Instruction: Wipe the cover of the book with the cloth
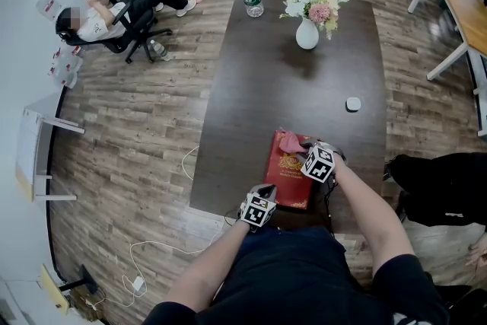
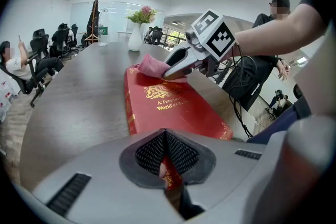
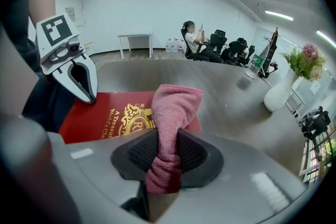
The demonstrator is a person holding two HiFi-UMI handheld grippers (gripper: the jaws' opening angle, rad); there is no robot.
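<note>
Now R tool [image 3: 165,150] w/ cloth [image 3: 176,105] atop book [image 2: 176,110], L tool [image 2: 165,159] on edge

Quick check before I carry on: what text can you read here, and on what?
"A Treasur" – gold, on the book cover; rest hidden.
"World's Cla" – line beside it, same cover; rest hidden.
"R" – in the cover's gold crest, partly behind the cloth.
The bottle label: too small to read.
</note>
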